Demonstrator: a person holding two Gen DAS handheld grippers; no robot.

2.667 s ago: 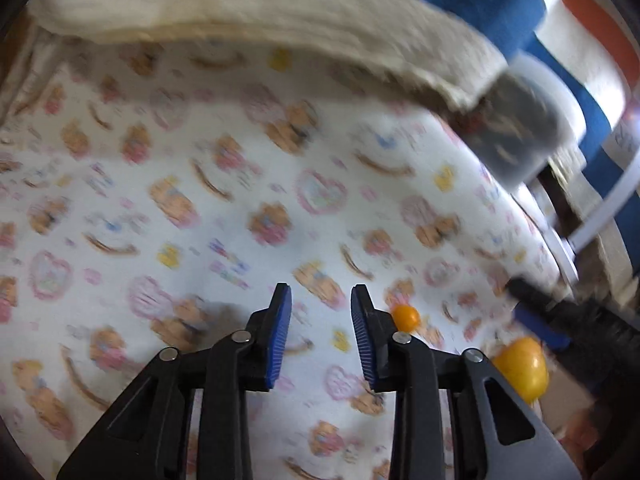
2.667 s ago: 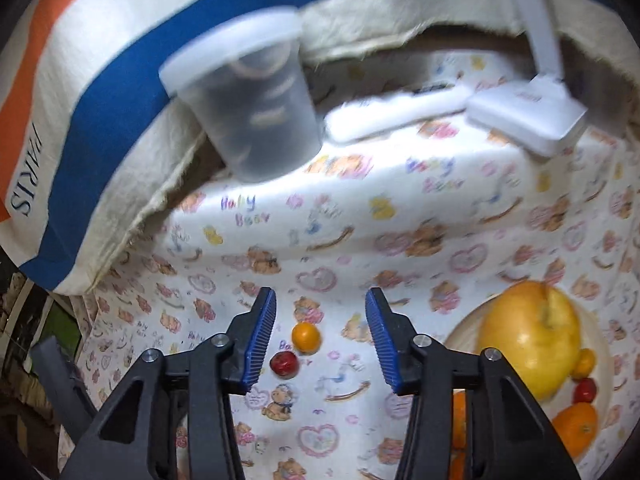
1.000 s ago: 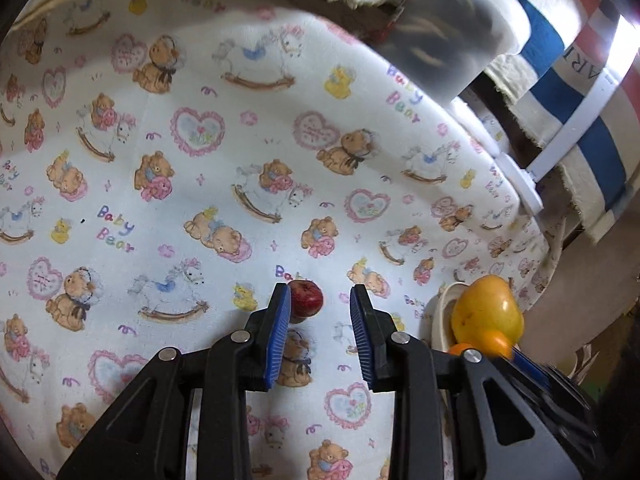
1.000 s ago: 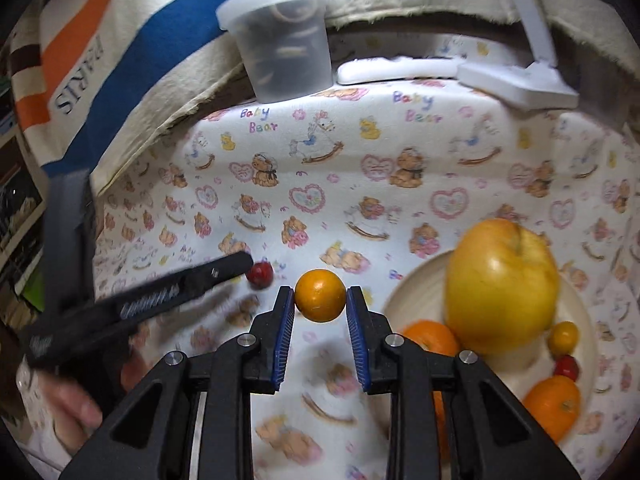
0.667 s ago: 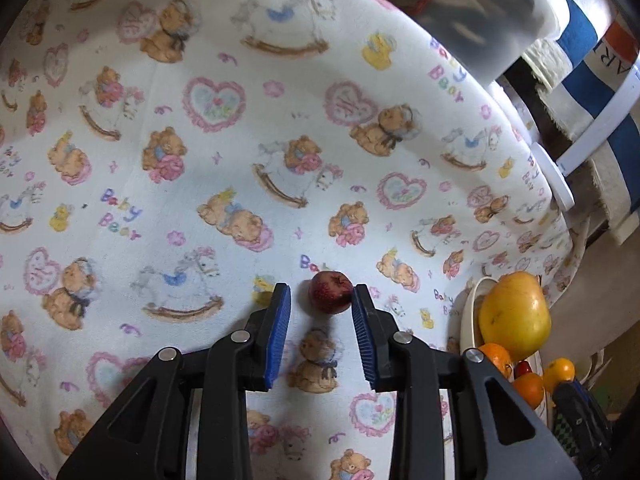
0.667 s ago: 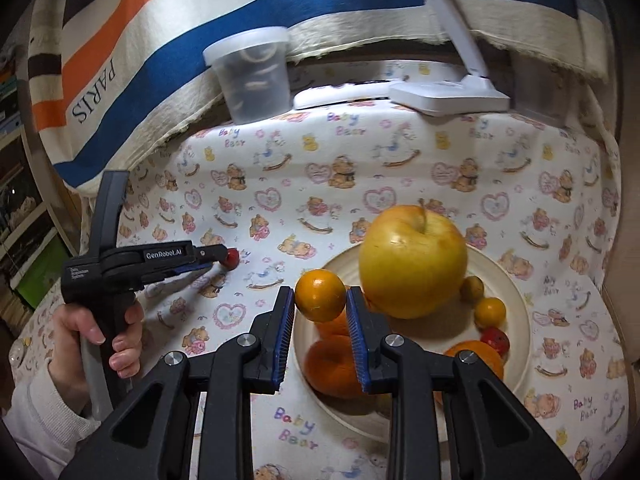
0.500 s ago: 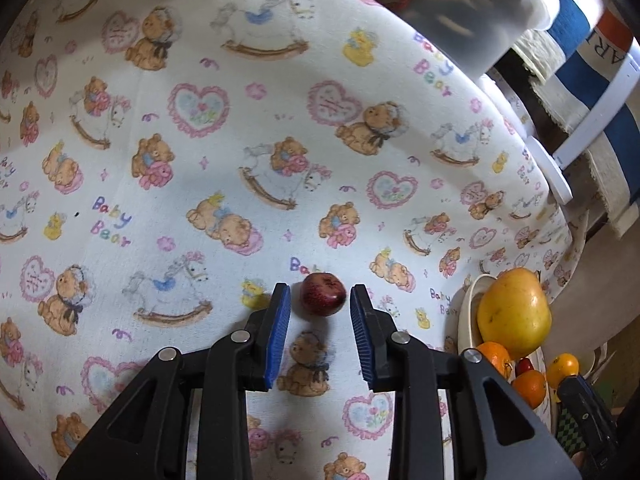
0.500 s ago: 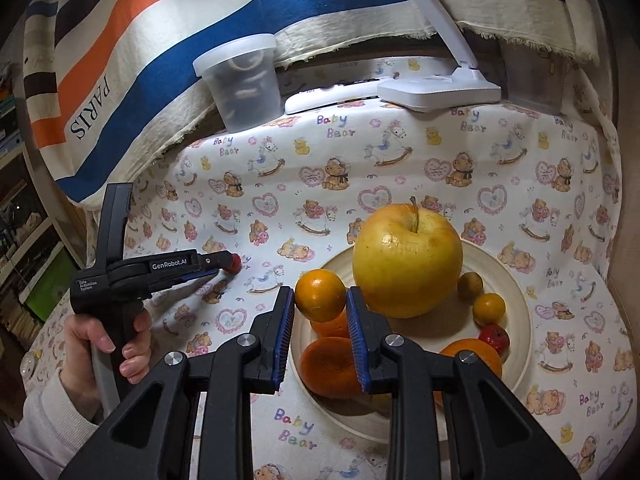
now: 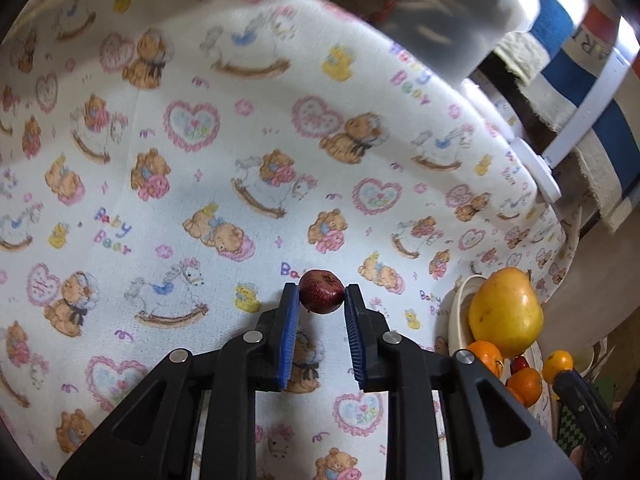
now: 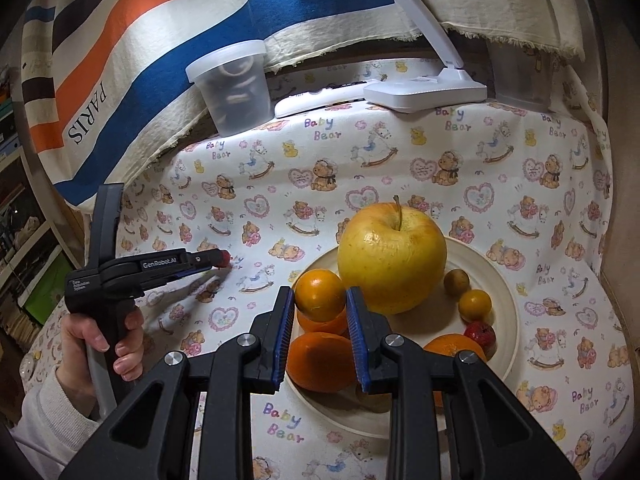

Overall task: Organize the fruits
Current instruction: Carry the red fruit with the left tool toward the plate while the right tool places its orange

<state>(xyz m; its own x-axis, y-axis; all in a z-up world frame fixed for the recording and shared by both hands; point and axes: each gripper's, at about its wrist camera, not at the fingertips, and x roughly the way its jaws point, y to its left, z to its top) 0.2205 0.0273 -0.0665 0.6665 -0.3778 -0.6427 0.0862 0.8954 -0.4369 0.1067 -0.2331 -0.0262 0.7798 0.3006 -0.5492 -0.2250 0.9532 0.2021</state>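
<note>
My left gripper (image 9: 322, 300) jaws have just clamped the small red fruit (image 9: 322, 291), while my right gripper (image 10: 320, 300) jaws hold the small orange (image 10: 320, 294) over the plate (image 10: 504, 320), so both head for its 6 o'clock rim.

One apple (image 10: 392, 258), one plate (image 10: 506, 320).

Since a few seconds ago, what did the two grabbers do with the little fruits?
The right gripper picked the small round orange fruit off the cloth and carried it over the cream plate. The left gripper closed on the small dark red fruit. The big yellow apple stayed put.
</note>
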